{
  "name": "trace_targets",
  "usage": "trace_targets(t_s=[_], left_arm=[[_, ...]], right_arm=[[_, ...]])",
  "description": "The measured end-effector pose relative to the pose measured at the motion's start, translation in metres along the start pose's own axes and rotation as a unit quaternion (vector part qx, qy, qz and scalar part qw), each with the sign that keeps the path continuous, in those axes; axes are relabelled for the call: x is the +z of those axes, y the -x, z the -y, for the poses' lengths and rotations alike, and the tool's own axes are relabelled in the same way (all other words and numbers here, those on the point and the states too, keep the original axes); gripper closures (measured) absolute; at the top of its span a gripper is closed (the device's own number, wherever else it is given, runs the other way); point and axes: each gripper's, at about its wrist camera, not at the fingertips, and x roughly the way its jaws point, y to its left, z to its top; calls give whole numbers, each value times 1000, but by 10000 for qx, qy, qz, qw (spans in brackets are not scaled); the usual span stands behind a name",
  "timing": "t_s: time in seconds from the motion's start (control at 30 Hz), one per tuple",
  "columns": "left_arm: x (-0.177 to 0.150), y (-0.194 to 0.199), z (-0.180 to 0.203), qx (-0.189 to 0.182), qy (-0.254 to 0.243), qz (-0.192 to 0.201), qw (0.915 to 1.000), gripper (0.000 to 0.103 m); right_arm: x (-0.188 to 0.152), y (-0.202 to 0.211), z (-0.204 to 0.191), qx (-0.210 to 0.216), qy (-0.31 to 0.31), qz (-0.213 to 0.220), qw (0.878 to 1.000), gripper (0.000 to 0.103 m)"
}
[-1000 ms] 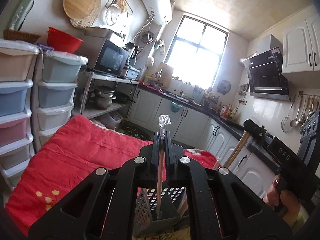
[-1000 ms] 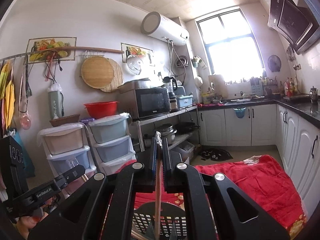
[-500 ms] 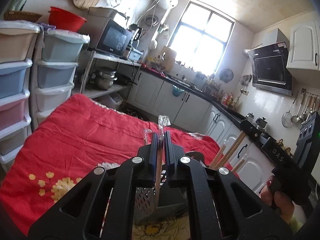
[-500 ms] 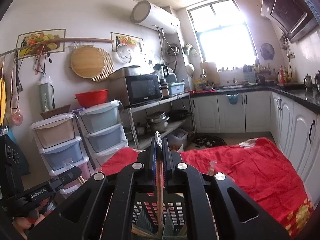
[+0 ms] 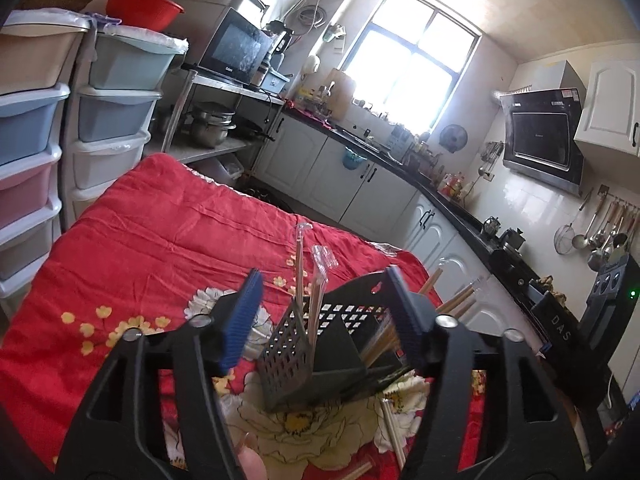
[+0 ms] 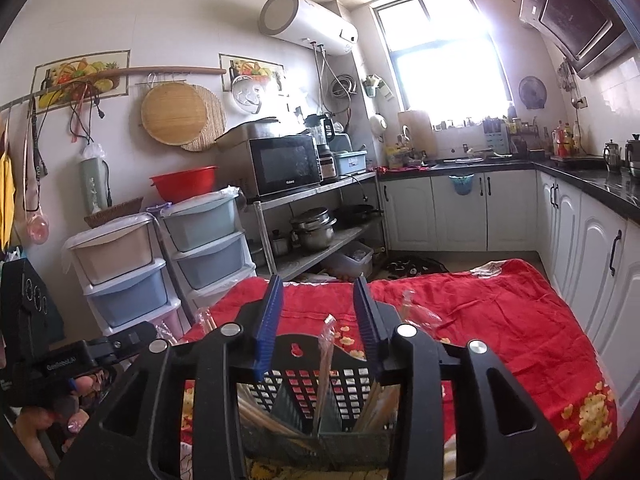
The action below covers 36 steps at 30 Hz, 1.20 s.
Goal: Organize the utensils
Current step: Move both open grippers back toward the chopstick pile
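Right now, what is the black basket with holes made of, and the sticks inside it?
The black perforated utensil basket looks like moulded plastic: matte, with an even grid of square holes and thin walls. The pale brown chopsticks standing in it seem to be wood or bamboo, judging by their dull tan colour. The clear wrappers on some are probably thin plastic film, since they are shiny and see-through.

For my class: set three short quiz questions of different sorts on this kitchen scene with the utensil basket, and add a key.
1. True or false: the left gripper clamps a chopstick.
2. What does the black basket stand on? A) steel shelf B) red floral cloth C) black counter
3. Fill in: the wrapped chopsticks stand ____ the basket.

Key: 1 false, its jaws are opening, pads clear of the sticks. 2 B, the red floral cloth. 3 inside.
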Motion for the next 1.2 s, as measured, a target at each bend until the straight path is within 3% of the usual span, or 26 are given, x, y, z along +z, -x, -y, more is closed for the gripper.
trace_targets(t_s=[0.2,0.27,0.5,1.2], left_arm=[[-6,10,-4,-8,48,0,10000,15],[-7,16,-4,-43,95,25,9999,11],[-15,35,-3,-194,135,80,9997,11],[-44,49,3,-261,-1,-167,9995,11]], right_arm=[[-3,15,4,-73,-36,-3,10000,57],[-5,22,6,-91,-56,20,9999,55],[-13,41,11,-122,-78,36,9999,50],[-40,73,-14,56,279,-265,9992,48]])
